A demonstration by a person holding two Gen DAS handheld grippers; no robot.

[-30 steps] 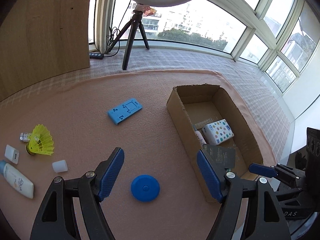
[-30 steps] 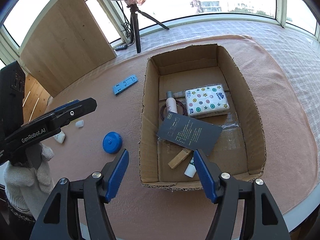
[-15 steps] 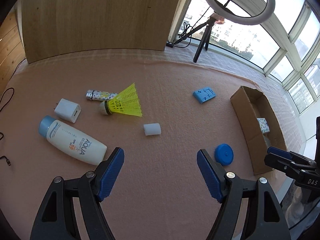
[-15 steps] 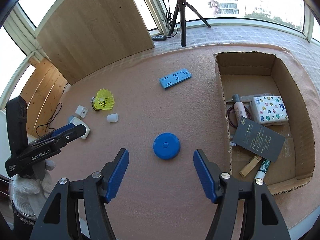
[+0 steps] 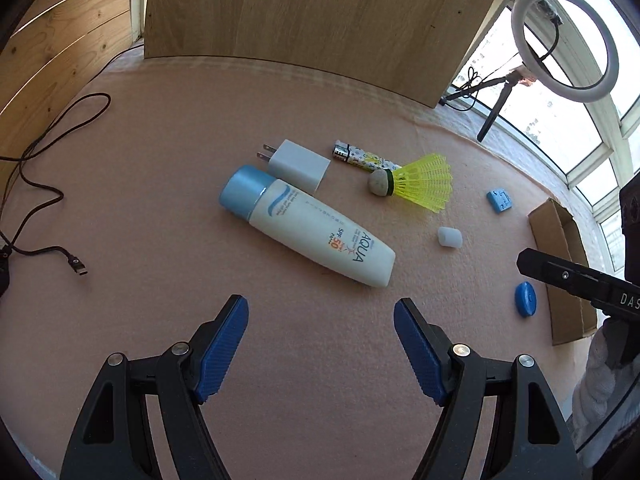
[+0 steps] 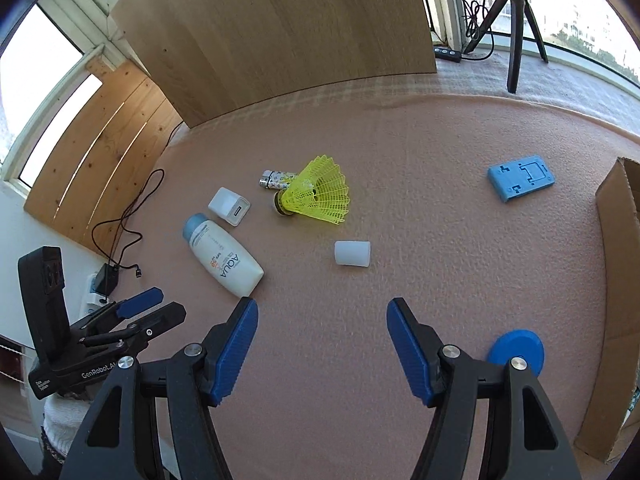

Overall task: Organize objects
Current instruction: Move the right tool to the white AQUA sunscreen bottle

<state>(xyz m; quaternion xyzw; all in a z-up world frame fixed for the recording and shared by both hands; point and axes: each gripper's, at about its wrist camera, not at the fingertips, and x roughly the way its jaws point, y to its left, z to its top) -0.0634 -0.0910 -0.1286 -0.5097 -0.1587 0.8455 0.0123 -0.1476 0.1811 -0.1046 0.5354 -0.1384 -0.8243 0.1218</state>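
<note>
Loose things lie on the pink mat: a white sunscreen bottle [image 5: 306, 225] [image 6: 222, 254] with a blue cap, a white charger plug [image 5: 298, 164] [image 6: 229, 206], a patterned small tube [image 5: 362, 158] [image 6: 277, 178], a yellow shuttlecock [image 5: 416, 182] [image 6: 316, 191], a small white cap [image 5: 450, 237] [image 6: 352, 253], a blue flat plate [image 5: 499, 200] [image 6: 521, 177] and a blue round lid [image 5: 525, 299] [image 6: 516, 350]. My left gripper [image 5: 321, 312] hovers open just short of the bottle. My right gripper [image 6: 322, 312] is open, empty, below the white cap.
The cardboard box [image 5: 560, 256] [image 6: 622, 264] stands at the mat's right edge. A wooden board [image 5: 320, 12] leans at the back. A black cable [image 5: 40, 184] lies at the left. A ring light on a tripod [image 5: 560, 40] stands by the windows.
Both grippers have swept left, away from the box, toward the bottle, charger and shuttlecock. Neither gripper's opening has changed, and no object has moved.
</note>
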